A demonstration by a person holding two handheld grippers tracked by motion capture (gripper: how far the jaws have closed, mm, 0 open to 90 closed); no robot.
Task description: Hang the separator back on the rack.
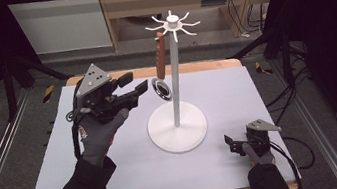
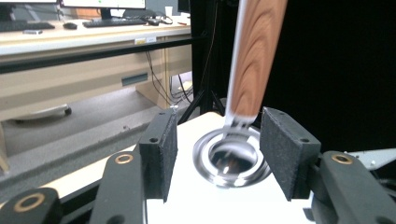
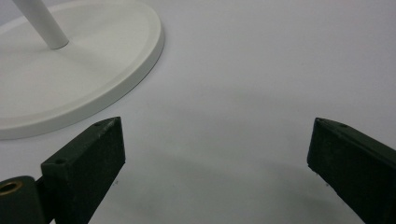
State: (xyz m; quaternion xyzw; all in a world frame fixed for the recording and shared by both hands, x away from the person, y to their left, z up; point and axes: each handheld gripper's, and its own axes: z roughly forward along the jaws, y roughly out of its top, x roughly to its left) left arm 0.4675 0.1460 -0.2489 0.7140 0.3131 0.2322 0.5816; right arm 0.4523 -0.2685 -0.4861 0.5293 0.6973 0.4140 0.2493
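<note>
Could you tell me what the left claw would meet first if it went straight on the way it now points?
Most likely the metal ring of the wooden-handled utensil hanging from the white stand. The left claw is open, with the ring just ahead between its pads, though depth is hard to judge.

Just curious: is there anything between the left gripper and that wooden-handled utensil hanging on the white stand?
Nothing. In the high view, only air separates the left gripper from the utensil hanging on the stand.

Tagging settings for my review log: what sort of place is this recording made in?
Probably a lab or office workroom: a desk with keyboard and monitors, black tripod legs, and a white-covered work table set up for recording.
</note>
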